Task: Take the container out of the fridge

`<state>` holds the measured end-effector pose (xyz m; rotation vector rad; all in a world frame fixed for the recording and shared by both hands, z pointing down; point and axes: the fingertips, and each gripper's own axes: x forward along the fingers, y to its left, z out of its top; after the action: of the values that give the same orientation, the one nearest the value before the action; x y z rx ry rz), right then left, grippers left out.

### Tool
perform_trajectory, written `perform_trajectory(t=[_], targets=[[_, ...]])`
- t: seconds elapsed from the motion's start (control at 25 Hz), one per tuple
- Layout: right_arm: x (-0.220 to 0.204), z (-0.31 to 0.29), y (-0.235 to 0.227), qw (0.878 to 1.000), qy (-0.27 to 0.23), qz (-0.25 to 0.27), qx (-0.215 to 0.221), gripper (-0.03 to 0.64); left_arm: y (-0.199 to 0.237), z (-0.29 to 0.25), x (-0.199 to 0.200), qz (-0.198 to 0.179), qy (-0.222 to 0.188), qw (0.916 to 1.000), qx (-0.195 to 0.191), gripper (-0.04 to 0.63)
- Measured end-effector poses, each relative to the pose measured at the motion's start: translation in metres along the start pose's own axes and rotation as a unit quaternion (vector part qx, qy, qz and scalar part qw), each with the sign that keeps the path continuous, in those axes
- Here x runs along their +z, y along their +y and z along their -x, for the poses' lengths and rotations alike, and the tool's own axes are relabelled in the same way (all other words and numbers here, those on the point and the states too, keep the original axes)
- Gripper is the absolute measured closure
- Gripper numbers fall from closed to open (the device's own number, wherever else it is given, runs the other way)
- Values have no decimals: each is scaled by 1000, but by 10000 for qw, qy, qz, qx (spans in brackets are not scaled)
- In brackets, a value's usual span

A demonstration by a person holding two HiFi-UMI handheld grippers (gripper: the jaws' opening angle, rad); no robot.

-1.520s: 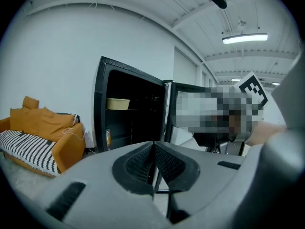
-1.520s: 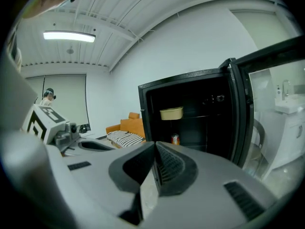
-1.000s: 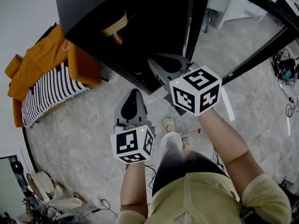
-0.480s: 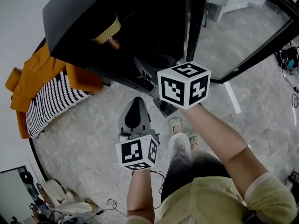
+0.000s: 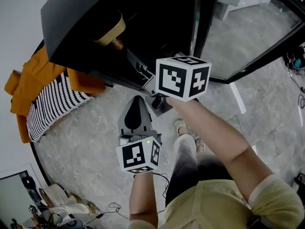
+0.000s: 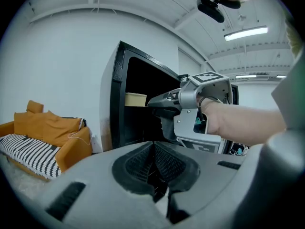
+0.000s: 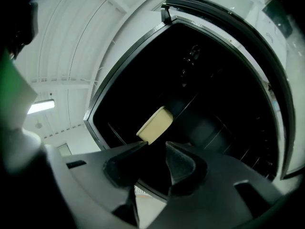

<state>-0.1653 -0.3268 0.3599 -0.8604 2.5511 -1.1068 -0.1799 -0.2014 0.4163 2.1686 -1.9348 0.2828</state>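
Your right arm (image 5: pixel 214 132) stretched level at open fridge (image 5: pixel 71 27). Right gripper (image 7: pixel 156 149) jaws just opening, part-open, nothing between them. Container (image 7: pixel 155 124) inside fridge, beyond jaws. Left gripper (image 6: pixel 153 144) low, jaws together, empty.

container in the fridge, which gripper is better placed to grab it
Right. The right gripper points into the open fridge at the container; its jaws have just been opening, nothing between them. The left gripper hangs lower, outside, shut.
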Motion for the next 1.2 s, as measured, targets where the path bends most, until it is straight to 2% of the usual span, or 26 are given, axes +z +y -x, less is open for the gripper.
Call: perform_trajectory(t=[0.36,0.72,1.0,1.2], targets=[[15,-15,-1,9987,-239,-443,-2,439,12,-7,5,-65,-15,10000,72,569],[28,-67,-10,9891,-317,-1434,-86,391,52,-30,22,-18,197,9996,208,569],[21,-53,-5,9802,-460,-1926,61,354,37,-19,10,-139,241,9995,168,569],[27,-63,-7,9737,-581,-2205,-27,334,38,-27,11,-136,285,9994,140,569]])
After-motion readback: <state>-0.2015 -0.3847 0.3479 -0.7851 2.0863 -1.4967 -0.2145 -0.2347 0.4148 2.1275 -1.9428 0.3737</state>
